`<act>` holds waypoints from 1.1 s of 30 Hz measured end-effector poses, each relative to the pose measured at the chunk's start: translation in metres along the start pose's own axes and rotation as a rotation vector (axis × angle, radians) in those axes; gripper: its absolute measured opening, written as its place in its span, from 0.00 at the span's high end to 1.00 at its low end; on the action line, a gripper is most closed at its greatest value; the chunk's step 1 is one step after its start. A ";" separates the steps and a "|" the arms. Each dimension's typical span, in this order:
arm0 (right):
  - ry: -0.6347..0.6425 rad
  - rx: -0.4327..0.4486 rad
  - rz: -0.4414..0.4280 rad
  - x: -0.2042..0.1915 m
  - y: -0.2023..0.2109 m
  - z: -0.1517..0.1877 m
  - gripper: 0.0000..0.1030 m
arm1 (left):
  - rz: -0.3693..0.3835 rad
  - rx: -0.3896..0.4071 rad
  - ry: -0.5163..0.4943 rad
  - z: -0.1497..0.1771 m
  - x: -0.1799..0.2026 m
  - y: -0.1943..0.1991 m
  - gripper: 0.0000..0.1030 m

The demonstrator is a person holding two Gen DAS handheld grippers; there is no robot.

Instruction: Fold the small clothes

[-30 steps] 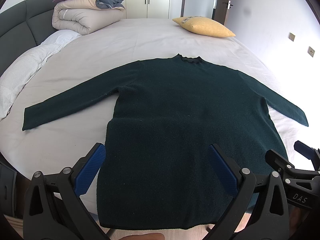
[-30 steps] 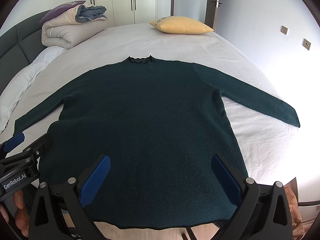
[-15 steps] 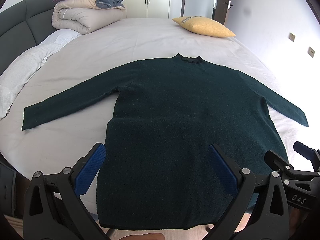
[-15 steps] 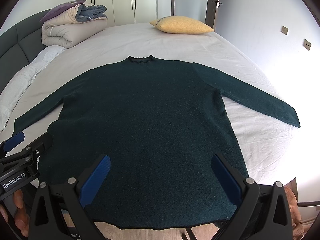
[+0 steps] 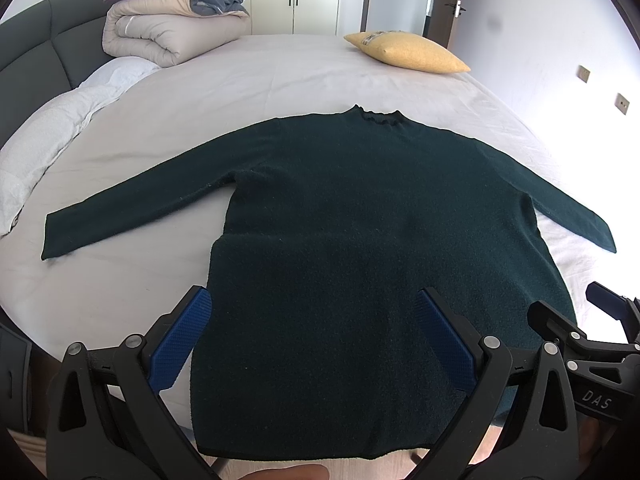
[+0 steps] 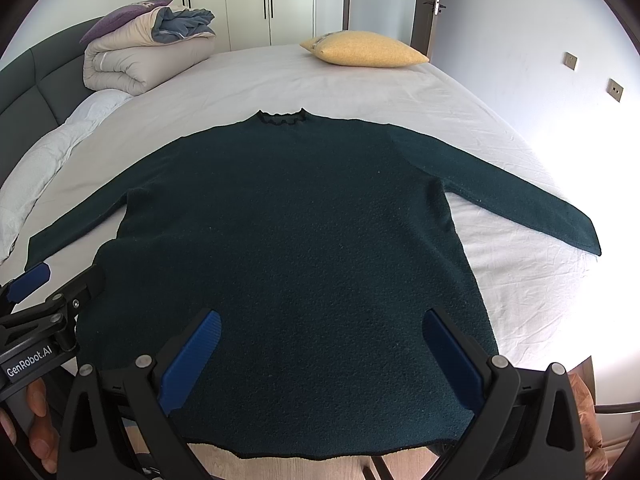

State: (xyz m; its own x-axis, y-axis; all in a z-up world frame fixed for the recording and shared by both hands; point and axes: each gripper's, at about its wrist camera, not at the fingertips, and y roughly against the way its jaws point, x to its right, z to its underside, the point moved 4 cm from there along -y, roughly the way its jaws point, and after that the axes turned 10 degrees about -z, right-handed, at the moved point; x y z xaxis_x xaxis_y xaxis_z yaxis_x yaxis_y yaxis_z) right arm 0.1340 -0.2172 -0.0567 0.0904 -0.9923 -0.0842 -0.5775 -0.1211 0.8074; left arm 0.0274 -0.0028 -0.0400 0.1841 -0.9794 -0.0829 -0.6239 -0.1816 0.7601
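One dark green sweater (image 5: 360,240) with two sleeves, one yellow pillow (image 5: 408,53) at one o'clock, one rolled duvet (image 5: 160,32) at eleven o'clock, two grippers: left gripper (image 5: 316,340), right gripper (image 6: 320,352).

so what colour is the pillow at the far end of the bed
Mustard yellow pillow, plain apart from a small pale patch on top; clearest in the right wrist view.

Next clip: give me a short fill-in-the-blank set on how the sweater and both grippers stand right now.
1. The dark green sweater lies flat on the ____.
2. Both its sleeves are spread ____.
3. The left gripper and the right gripper both hang with jaws ____.
4. The pillow beyond the collar is ____ in colour.

Missing words: bed; outward; open; yellow
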 end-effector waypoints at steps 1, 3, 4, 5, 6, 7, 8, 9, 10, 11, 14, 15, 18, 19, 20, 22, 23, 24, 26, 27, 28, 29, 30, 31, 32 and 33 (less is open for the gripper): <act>-0.001 0.000 -0.001 0.000 0.000 -0.001 0.00 | 0.001 -0.001 0.000 0.001 0.000 0.000 0.00; -0.001 0.000 0.000 0.000 0.000 0.000 0.00 | 0.003 -0.001 -0.001 0.002 0.002 -0.001 0.00; -0.002 -0.001 0.000 0.000 0.000 0.001 0.00 | 0.004 -0.001 0.000 0.002 0.002 -0.001 0.00; -0.002 -0.001 -0.001 0.000 0.000 0.000 0.00 | 0.006 -0.002 0.000 0.002 0.002 -0.001 0.00; -0.001 -0.001 -0.001 0.000 0.000 0.000 0.00 | 0.009 -0.002 0.000 0.003 0.003 -0.001 0.00; -0.001 0.000 -0.001 -0.001 0.000 0.001 0.00 | 0.011 -0.001 -0.001 0.004 0.003 -0.001 0.00; -0.001 -0.001 0.000 0.000 0.000 0.000 0.00 | 0.012 -0.001 -0.002 0.004 0.004 -0.001 0.00; -0.001 -0.001 -0.001 0.000 0.000 0.000 0.00 | 0.013 -0.001 -0.003 0.004 0.004 -0.002 0.00; -0.002 -0.002 -0.001 0.000 0.000 0.000 0.00 | 0.014 0.000 -0.003 0.004 0.005 -0.001 0.00; -0.002 -0.002 0.000 0.000 0.000 0.000 0.00 | 0.015 -0.001 -0.004 0.004 0.005 -0.001 0.00; -0.004 -0.005 -0.001 -0.001 -0.003 0.005 0.00 | 0.012 0.001 -0.005 0.004 0.005 -0.001 0.00; -0.005 -0.005 -0.002 -0.001 -0.004 0.005 0.00 | 0.009 0.002 -0.005 0.004 0.005 -0.001 0.00; -0.008 -0.007 -0.003 0.000 -0.005 0.008 0.00 | 0.007 0.002 0.001 0.003 0.003 -0.003 0.00; -0.010 -0.008 -0.003 0.000 -0.005 0.009 0.00 | 0.006 0.000 0.003 0.002 0.003 -0.003 0.00; -0.012 -0.009 -0.004 0.001 -0.004 0.009 0.00 | 0.005 0.000 0.005 0.002 0.002 -0.004 0.00; -0.014 -0.011 -0.006 0.003 -0.003 0.010 0.00 | 0.003 0.001 0.007 0.000 0.001 -0.005 0.00; -0.016 -0.013 -0.007 0.004 -0.003 0.010 0.00 | 0.003 0.001 0.007 0.000 0.001 -0.006 0.00; -0.017 -0.014 -0.008 0.005 -0.002 0.009 0.00 | 0.008 0.001 0.010 0.000 0.000 -0.006 0.00; -0.021 -0.011 -0.013 0.008 -0.001 0.009 0.00 | 0.026 0.000 0.020 0.000 0.000 -0.008 0.00; -0.027 -0.005 -0.017 0.010 0.000 0.008 0.00 | 0.031 -0.004 0.023 0.000 0.000 -0.009 0.00; -0.036 0.003 -0.020 0.013 0.001 0.006 0.00 | 0.034 -0.006 0.026 -0.001 -0.001 -0.010 0.00; -0.056 0.016 -0.031 0.020 0.004 0.004 0.00 | 0.039 -0.009 0.031 -0.002 -0.002 -0.012 0.00; -0.073 0.025 -0.042 0.026 0.006 0.001 0.00 | 0.052 -0.014 0.037 -0.003 -0.002 -0.014 0.00; -0.110 0.044 -0.061 0.039 0.010 -0.002 0.00 | 0.076 -0.019 0.048 -0.005 -0.003 -0.017 0.00; -0.142 0.058 -0.077 0.051 0.012 -0.006 0.00 | 0.107 -0.023 0.061 -0.007 -0.004 -0.021 0.00; -0.175 0.077 -0.093 0.064 0.015 -0.008 0.00 | 0.136 -0.027 0.072 -0.009 -0.004 -0.023 0.00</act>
State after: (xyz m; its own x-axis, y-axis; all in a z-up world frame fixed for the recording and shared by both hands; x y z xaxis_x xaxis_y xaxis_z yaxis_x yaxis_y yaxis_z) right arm 0.1378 -0.2820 -0.0448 0.0081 -0.9650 -0.2621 -0.6341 -0.2076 0.7448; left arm 0.0479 0.0065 -0.0517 0.1538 -0.9858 0.0678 -0.6266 -0.0442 0.7781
